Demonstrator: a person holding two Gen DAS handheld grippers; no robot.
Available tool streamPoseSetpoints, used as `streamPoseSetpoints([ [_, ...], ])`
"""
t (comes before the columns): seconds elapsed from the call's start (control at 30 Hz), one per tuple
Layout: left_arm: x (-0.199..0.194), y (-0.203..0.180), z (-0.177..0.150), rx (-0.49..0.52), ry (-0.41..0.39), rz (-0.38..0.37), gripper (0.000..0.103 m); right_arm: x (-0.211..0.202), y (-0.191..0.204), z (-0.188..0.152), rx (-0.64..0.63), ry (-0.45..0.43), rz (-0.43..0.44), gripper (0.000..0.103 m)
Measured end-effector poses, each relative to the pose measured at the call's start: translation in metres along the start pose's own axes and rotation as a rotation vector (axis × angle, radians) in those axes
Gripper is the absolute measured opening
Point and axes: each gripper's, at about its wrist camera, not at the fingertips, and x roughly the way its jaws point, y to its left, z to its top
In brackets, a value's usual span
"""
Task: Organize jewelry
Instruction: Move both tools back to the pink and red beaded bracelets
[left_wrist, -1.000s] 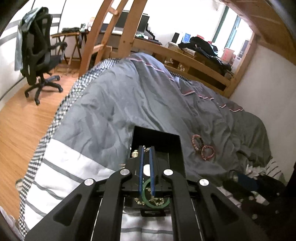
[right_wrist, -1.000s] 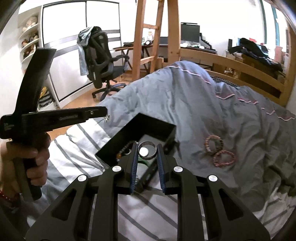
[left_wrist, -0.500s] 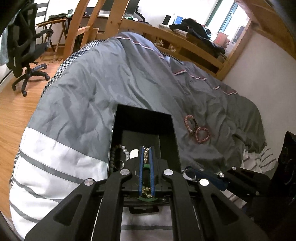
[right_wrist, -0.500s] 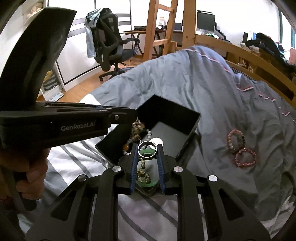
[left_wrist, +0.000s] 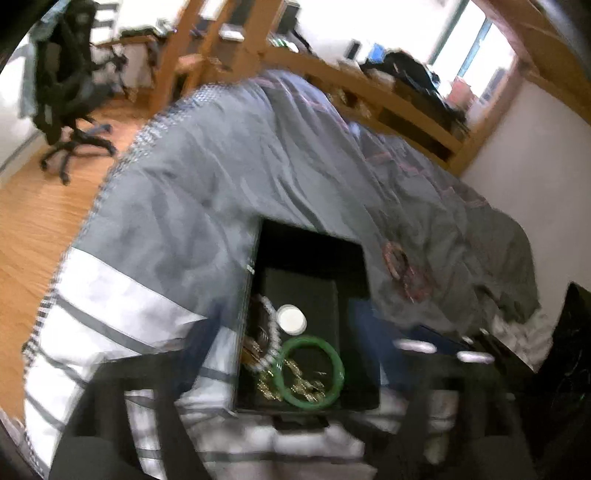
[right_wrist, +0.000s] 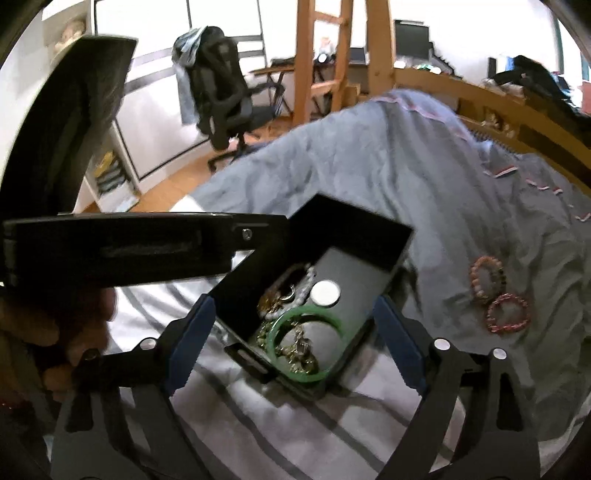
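Observation:
A black open jewelry box (left_wrist: 314, 251) (right_wrist: 354, 236) lies on the bed. Inside it are a green bangle (left_wrist: 311, 371) (right_wrist: 303, 345), gold chains (left_wrist: 303, 386) (right_wrist: 295, 350), a beaded strand (left_wrist: 269, 332), a metal ring (right_wrist: 286, 293) and a small white round case (left_wrist: 291, 319) (right_wrist: 325, 292). My left gripper (left_wrist: 295, 350) is open wide and empty, its fingers blurred on either side of the box. My right gripper (right_wrist: 295, 325) is open wide and empty, its blue pads (right_wrist: 192, 332) on both sides of the box. Two pink beaded bracelets (left_wrist: 406, 269) (right_wrist: 495, 295) lie on the quilt right of the box.
The grey quilt (left_wrist: 221, 166) covers the bed, with a white striped sheet (right_wrist: 258, 424) at the near end. A wooden bed rail (left_wrist: 388, 99) and ladder (right_wrist: 317, 55) stand behind. A black office chair (right_wrist: 221, 92) stands on the wood floor at left. The left gripper's body (right_wrist: 110, 247) crosses the right wrist view.
Both grippers have opened wide. The left let go of the gold chain and the right let go of the metal ring; both now lie in the box.

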Motion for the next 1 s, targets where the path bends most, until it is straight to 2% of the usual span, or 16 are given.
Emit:
streamPoseSetpoints([
  [0.03,-0.007,0.002,0.001,-0.011,-0.036,0.006,0.090,-0.008,-0.008,0.001,0.007,-0.009,-0.021,0.093],
  [0.1,-0.011,0.009,0.003,-0.051,-0.056,-0.003,0.095,-0.019,-0.019,0.001,0.011,-0.028,-0.062,0.098],
  [0.23,-0.010,0.009,0.003,-0.054,-0.060,0.028,0.096,-0.038,-0.044,0.000,0.030,-0.036,-0.114,0.099],
  [0.63,-0.003,-0.051,-0.009,0.207,-0.094,0.124,0.097,-0.070,-0.096,-0.022,0.070,-0.035,-0.183,0.099],
  [0.93,0.024,-0.087,-0.008,0.159,-0.118,0.050,0.097,-0.079,-0.141,-0.031,0.132,-0.078,-0.201,0.099],
  [1.0,0.036,-0.096,-0.008,0.180,-0.124,0.066,0.097,-0.078,-0.149,-0.033,0.125,-0.081,-0.215,0.099],
])
